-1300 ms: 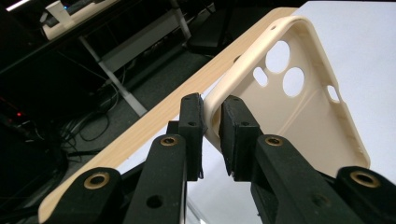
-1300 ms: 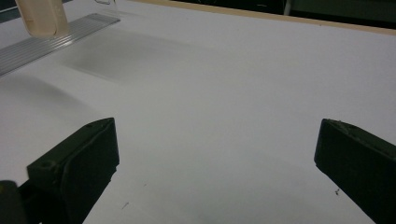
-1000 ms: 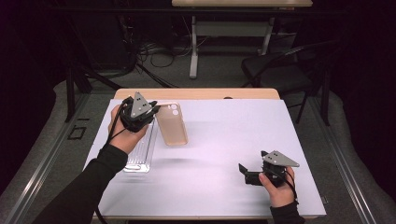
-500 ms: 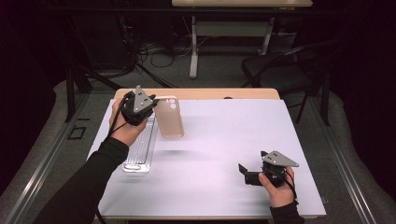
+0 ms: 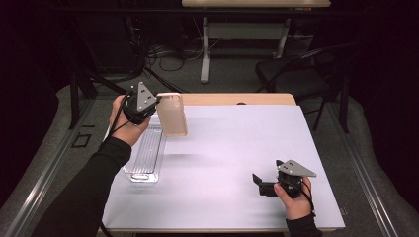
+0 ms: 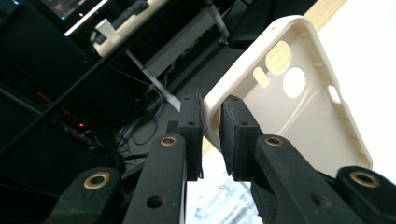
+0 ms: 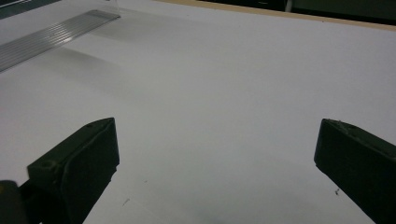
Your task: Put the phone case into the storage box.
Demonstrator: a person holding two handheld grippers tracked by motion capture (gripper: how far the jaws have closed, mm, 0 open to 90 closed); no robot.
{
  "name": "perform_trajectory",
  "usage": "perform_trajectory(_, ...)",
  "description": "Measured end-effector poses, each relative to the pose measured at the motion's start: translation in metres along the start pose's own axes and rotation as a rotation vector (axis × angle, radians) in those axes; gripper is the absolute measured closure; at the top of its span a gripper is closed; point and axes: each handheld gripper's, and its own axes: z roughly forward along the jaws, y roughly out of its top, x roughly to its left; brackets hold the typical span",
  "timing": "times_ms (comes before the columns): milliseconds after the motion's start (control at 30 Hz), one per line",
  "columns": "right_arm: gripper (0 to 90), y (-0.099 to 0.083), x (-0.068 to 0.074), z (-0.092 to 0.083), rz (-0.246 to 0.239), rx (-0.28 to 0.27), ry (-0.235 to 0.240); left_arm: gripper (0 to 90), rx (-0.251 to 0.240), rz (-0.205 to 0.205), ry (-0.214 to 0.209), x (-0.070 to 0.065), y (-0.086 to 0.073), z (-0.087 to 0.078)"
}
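Observation:
A cream phone case hangs in the air above the table's far left, held by one long edge. My left gripper is shut on that edge; in the left gripper view its two black pads pinch the rim of the phone case, whose hollow inside and camera cut-outs face the camera. My right gripper rests low near the table's front right, held by a hand, jaws spread wide. In the right gripper view, the right gripper has only white table between its fingers.
A clear ribbed plastic tray lies on the white table below the left hand, seen also as the tray at the far left in the right gripper view. Beyond the table are a dark floor, cables, a desk leg and a chair.
My left gripper has lifted the phone case off the table and carried it up and toward the far edge, tilting it more upright. The right hand has stayed put.

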Motion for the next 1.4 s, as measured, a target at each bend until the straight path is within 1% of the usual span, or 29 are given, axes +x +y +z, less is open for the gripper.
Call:
perform_trajectory(67,0.0,0.000,0.000,0.000,0.002,0.001,-0.002,79.7,0.000,0.008,0.011,0.004,0.001,-0.002)
perform_trajectory(100,0.0,0.000,0.000,0.000,0.003,0.002,-0.002,79.7,0.000,0.008,0.011,0.004,0.001,-0.002)
perform_trajectory(133,0.0,0.000,0.000,0.000,0.002,0.002,-0.002,79.8,-0.002,0.012,0.020,0.008,0.001,-0.003)
perform_trajectory(200,0.0,0.000,0.000,0.000,0.002,0.007,-0.002,79.8,-0.001,0.018,0.032,0.012,0.001,-0.005)
perform_trajectory(233,0.0,-0.001,0.000,0.000,0.003,0.002,-0.003,79.7,-0.001,0.018,0.032,0.012,0.001,-0.005)
perform_trajectory(267,0.0,-0.001,0.000,0.000,0.003,0.001,-0.003,79.7,-0.006,0.019,0.038,0.016,0.001,-0.006)
perform_trajectory(367,0.0,0.000,0.000,-0.001,0.004,0.001,-0.003,79.8,-0.002,0.034,0.046,0.021,0.000,-0.007)
perform_trajectory(467,0.0,-0.001,0.001,-0.001,0.004,0.002,-0.004,79.8,-0.001,0.044,0.056,0.025,-0.002,-0.008)
perform_trajectory(567,0.0,-0.001,0.001,0.000,-0.007,0.001,-0.008,79.8,0.002,0.050,0.060,0.028,-0.004,-0.008)
perform_trajectory(667,0.0,-0.001,0.001,0.000,-0.010,0.008,-0.009,79.8,0.000,0.055,0.083,0.034,-0.008,-0.008)
perform_trajectory(733,0.0,-0.001,0.001,0.001,-0.015,0.008,-0.009,79.8,0.005,0.056,0.089,0.037,-0.010,-0.008)
perform_trajectory(833,0.0,-0.002,0.003,0.001,-0.011,0.008,-0.010,79.8,0.002,0.068,0.108,0.040,-0.014,-0.006)
perform_trajectory(1067,0.0,-0.002,0.004,0.001,-0.012,0.013,-0.017,79.8,0.010,0.092,0.126,0.048,-0.023,0.001)
perform_trajectory(1167,0.0,-0.002,0.005,0.002,-0.015,0.012,-0.021,79.8,0.004,0.095,0.132,0.052,-0.025,0.004)
perform_trajectory(1300,0.0,-0.002,0.005,0.002,-0.019,0.028,-0.017,79.8,0.000,0.098,0.141,0.054,-0.028,0.009)
perform_trajectory(1400,0.0,-0.003,0.005,0.002,-0.019,0.016,-0.020,79.8,0.000,0.103,0.145,0.054,-0.031,0.012)
